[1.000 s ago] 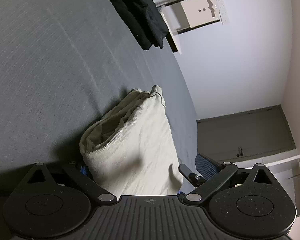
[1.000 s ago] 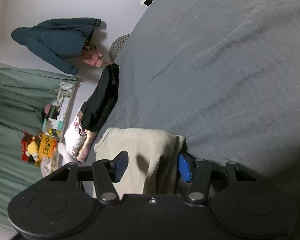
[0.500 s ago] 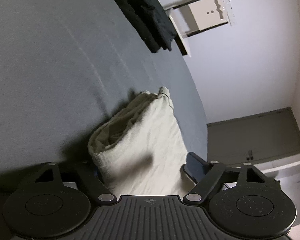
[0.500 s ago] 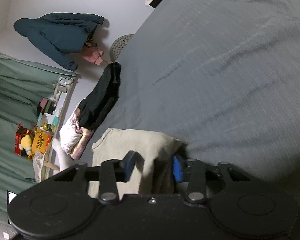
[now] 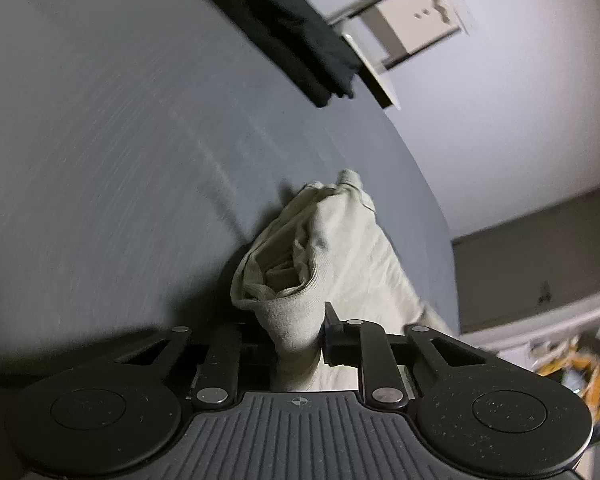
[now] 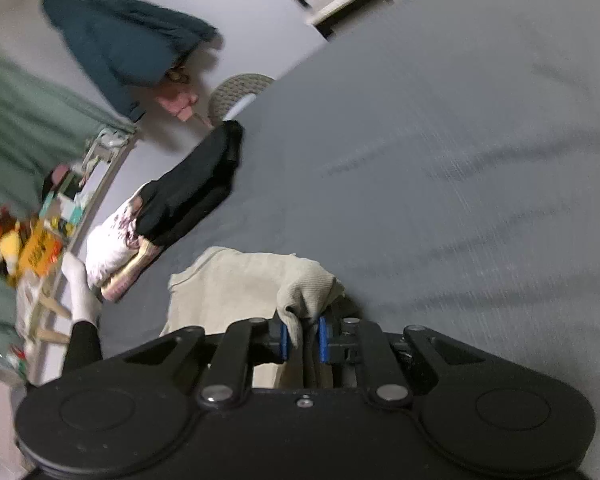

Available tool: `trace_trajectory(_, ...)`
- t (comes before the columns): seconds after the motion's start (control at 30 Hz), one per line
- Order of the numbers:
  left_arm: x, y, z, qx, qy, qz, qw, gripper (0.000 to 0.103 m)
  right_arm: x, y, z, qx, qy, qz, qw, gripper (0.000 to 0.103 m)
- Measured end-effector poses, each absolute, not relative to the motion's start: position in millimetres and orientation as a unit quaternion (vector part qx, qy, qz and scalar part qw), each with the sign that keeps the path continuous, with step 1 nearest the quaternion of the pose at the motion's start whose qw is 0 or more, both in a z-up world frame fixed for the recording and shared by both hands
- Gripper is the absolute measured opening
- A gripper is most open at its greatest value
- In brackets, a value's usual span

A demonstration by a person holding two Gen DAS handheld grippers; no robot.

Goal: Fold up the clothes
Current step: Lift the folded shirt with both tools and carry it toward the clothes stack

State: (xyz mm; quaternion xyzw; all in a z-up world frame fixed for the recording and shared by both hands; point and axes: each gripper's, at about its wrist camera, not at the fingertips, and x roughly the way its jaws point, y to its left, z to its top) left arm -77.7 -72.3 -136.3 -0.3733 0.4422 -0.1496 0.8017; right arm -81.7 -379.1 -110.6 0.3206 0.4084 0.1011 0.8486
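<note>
Two handheld grippers clamp a folded cream knit garment point(image 5: 340, 248) on a grey bedsheet point(image 5: 120, 140). The left gripper point(image 5: 298, 338) has its jaws drawn together on a bunched corner of the fabric, which bulges up between them and opens ahead of the jaws into a loose fold showing several layers. Beyond that fold the garment lies stretched out in front of the jaws toward the edge of the bed.

In the right wrist view, the right gripper point(image 6: 303, 338) is likewise pinched on a gathered edge of the same garment point(image 6: 228, 284), the cloth squeezed between its blue pads point(image 6: 283, 338) and rising in a small hump just ahead of them. The rest of the garment spreads flat ahead and to the left of these jaws.

Farther ahead of the right jaws and to their left, a black garment point(image 6: 196, 184) lies on top of a white and pink folded pile point(image 6: 112, 248) at the edge of the bed. A dark teal jacket point(image 6: 128, 48) hangs on the pale wall beyond. In the left wrist view, the black garment point(image 5: 296, 36) sits well ahead of the jaws, near a white shelf unit point(image 5: 412, 28). Both views are partly blurred.
</note>
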Motion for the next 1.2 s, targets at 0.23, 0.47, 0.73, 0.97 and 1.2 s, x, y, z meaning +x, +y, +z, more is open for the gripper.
trace_trajectory(0.23,-85.5,-73.4,-112.5,-0.299,0.402,-0.181,0.846,0.017,-95.6,-343.7,-67.2,0.202,0.366,0.106,0.902,0.013)
trace_trajectory(0.47,-83.0,-44.6,-80.9,-0.27,0.347,-0.178,0.88,0.017,-75.5,-327.2,-45.9,0.22,0.331,0.122,0.91,0.013)
trace_trajectory(0.73,-52.4,20.6,-44.8,-0.269,0.269,-0.141,0.914,0.017,-6.4,-255.5,8.9,0.186,0.297,0.179,0.919,0.013)
trace_trajectory(0.97,-9.2,107.3,-28.6,-0.299,0.209,-0.087,0.927,0.017,70.4,-166.7,45.4,0.145,0.283,0.237,0.918,0.013)
trace_trajectory(1.2,53.1,180.5,-35.4,-0.308,0.178,-0.039,0.934,0.017,149.4,-97.7,38.6,0.162,0.29,0.264,0.905,0.013)
